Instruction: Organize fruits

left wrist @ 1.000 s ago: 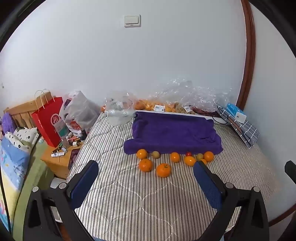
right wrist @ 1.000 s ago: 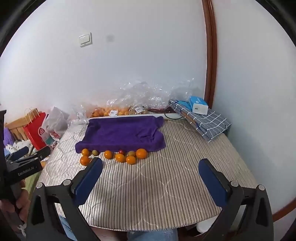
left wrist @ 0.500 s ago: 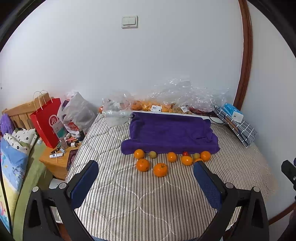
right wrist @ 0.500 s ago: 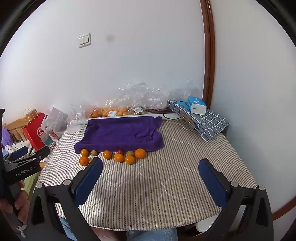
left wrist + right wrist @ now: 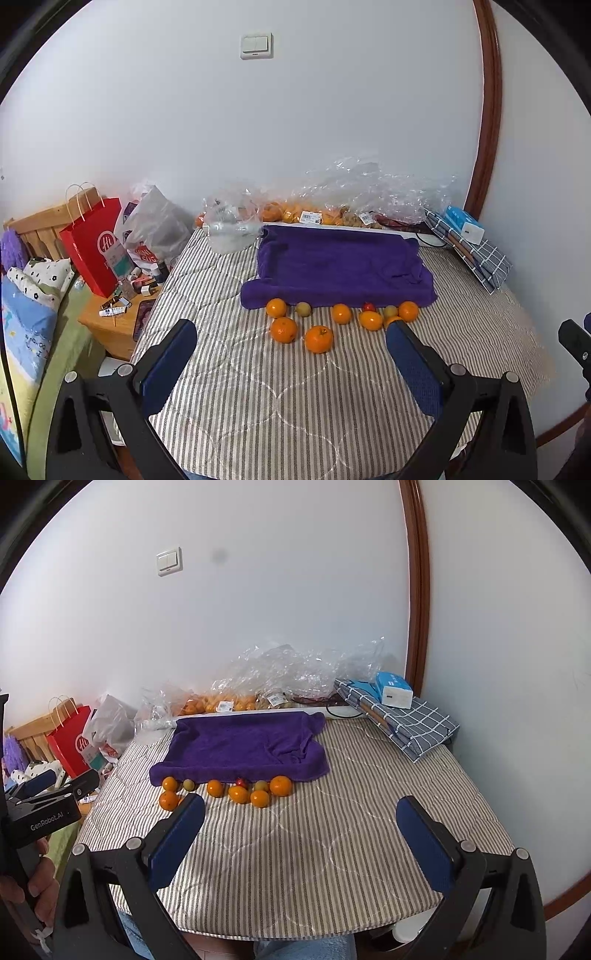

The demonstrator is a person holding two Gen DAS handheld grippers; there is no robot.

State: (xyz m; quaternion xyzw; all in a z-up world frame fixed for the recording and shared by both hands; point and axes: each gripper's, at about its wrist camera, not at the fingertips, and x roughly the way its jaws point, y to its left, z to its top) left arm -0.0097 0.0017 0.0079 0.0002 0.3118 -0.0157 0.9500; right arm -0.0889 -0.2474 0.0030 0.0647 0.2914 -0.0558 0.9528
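Observation:
Several oranges (image 5: 318, 339) (image 5: 280, 785), two small green fruits (image 5: 303, 309) (image 5: 188, 785) and a small red fruit (image 5: 368, 306) (image 5: 241, 782) lie in a loose row on the striped table cover, just in front of a purple towel (image 5: 340, 267) (image 5: 240, 747). My left gripper (image 5: 291, 347) is open and empty, held above the near table, short of the fruit. My right gripper (image 5: 301, 825) is open and empty, near the front edge, to the right of the fruit. The left gripper body also shows in the right wrist view (image 5: 40, 808).
Clear plastic bags of fruit (image 5: 332, 210) (image 5: 258, 690) line the wall behind the towel. A folded checked cloth with a blue box (image 5: 465, 229) (image 5: 395, 690) lies at the back right. A red paper bag (image 5: 94, 243) and a cluttered wooden nightstand (image 5: 118, 314) stand left of the table.
Both views have shifted slightly: the fruit and towel sit a little lower and nearer in the frame. Both grippers stay open and empty.

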